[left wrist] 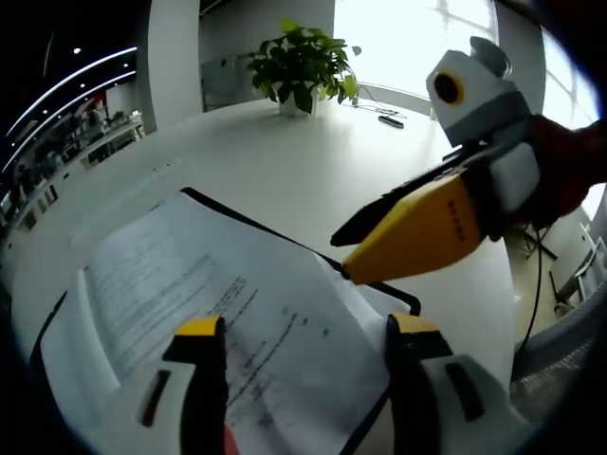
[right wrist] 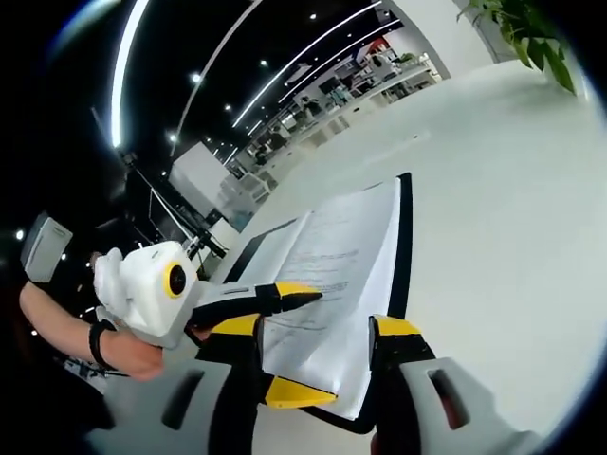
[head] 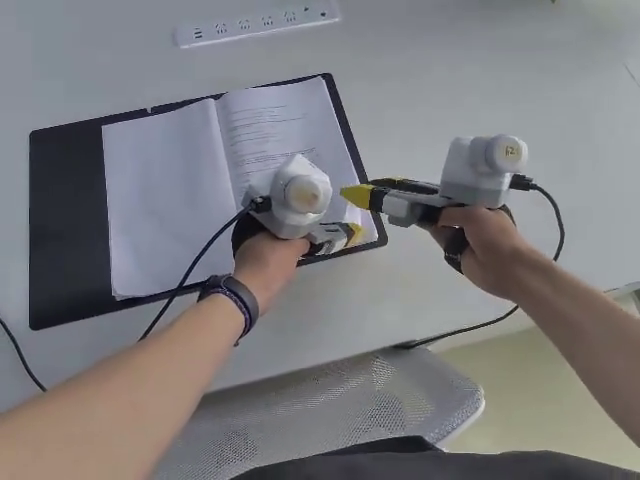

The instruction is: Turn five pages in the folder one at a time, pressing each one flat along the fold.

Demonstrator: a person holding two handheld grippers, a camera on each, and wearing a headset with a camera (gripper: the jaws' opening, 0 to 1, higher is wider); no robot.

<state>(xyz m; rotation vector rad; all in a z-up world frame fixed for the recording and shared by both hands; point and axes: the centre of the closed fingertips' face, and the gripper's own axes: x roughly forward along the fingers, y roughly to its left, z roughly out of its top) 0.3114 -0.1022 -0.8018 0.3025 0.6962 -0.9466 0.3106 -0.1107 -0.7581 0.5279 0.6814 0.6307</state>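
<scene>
Nearest to the lens, two forearms reaching in from below, a dark band on the left wrist, above the mesh back of a chair. Beyond them, the black folder, lying open and flat on the white bench, near its front edge. On its left side, a blank-backed sheet; on its right, a printed page, flat, not lifted anywhere visible; between the two, the fold. Left gripper down at the lower right corner of the printed page, spread wide, one jaw over the paper and the other out past the corner in the right gripper view; whether touching the sheet, impossible to tell. Nothing clamped. Right gripper just beside it, pointing in over the page's right margin, moderately parted, holding nothing, seemingly raised off the paper. Judged from this: between turns, with a corner about to be picked up. Blank-backed sheet on the left suggesting at least one page already over; exact count not readable, so remaining turns unknown. Pressing along the fold not under way now. Farther out, a white power strip at the back of the bench, and a potted plant across the bench in the left gripper view
</scene>
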